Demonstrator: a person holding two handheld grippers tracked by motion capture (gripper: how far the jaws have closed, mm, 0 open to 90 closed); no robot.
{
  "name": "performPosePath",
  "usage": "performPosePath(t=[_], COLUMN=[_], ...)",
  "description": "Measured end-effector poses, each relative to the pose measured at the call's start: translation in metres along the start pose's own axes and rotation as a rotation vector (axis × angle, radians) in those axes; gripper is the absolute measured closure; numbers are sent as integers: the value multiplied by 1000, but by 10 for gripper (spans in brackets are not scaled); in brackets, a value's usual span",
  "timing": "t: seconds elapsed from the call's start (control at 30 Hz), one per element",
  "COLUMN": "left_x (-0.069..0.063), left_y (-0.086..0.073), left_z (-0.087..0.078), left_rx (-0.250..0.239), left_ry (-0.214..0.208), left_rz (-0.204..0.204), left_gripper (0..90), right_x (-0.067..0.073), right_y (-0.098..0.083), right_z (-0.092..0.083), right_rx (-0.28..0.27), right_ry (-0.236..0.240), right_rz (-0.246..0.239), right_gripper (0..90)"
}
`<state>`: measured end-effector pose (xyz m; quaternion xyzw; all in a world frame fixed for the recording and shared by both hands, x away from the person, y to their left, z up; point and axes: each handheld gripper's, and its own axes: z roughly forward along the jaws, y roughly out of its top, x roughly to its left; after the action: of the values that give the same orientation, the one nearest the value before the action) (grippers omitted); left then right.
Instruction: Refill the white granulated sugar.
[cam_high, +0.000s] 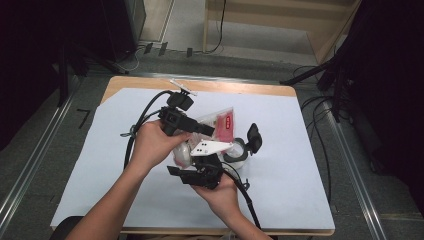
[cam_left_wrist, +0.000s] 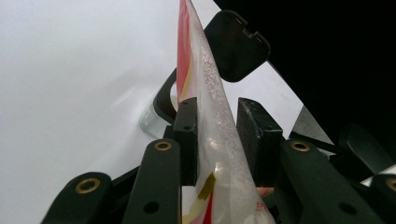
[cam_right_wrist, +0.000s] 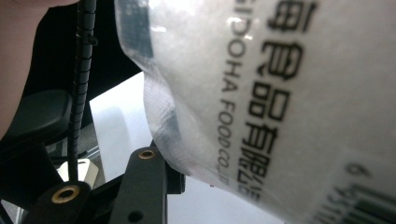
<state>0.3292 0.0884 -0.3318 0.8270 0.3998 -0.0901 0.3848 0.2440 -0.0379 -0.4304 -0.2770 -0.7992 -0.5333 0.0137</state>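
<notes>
A clear plastic bag (cam_high: 223, 121) of white grains with red print hangs over the middle of the table, gripped from two sides. My left gripper (cam_high: 207, 129) reaches in from the left and is shut on the bag's edge (cam_left_wrist: 210, 93), which stands upright between its pads. My right gripper (cam_high: 196, 163) comes up from below, under its grey plate (cam_high: 210, 146). The bag's printed face (cam_right_wrist: 280, 93) presses on one finger (cam_right_wrist: 145, 179) and hides the other. Just right of the bag, a clear jar (cam_high: 241, 154) stands with its black flip lid (cam_high: 254, 137) raised.
A white sheet (cam_high: 285, 175) covers the wooden tabletop (cam_high: 240, 88). Black cables (cam_high: 145, 112) trail from both grippers over the table. The jar's lid (cam_left_wrist: 236, 44) and dark rim (cam_left_wrist: 161, 100) lie right behind the bag. Dark stands and floor cables surround the table.
</notes>
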Motion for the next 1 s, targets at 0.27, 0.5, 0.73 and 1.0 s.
performPosePath(t=[0.27, 0.5, 0.73, 1.0], left_x=[0, 0, -1, -2], left_y=[0, 0, 0, -1], left_z=[2, 2, 2, 3], left_rx=[-2, -3, 7, 1], left_ry=[-3, 2, 5, 4], left_rz=[0, 0, 5, 4], left_gripper=[694, 695, 702, 705], right_x=[0, 0, 0, 0], right_y=[0, -1, -1, -2], right_z=[0, 0, 1, 1], right_rx=[0, 0, 5, 11], right_ry=[1, 1, 0, -5], right_rz=[8, 6, -3, -9], right_gripper=[638, 638, 634, 635])
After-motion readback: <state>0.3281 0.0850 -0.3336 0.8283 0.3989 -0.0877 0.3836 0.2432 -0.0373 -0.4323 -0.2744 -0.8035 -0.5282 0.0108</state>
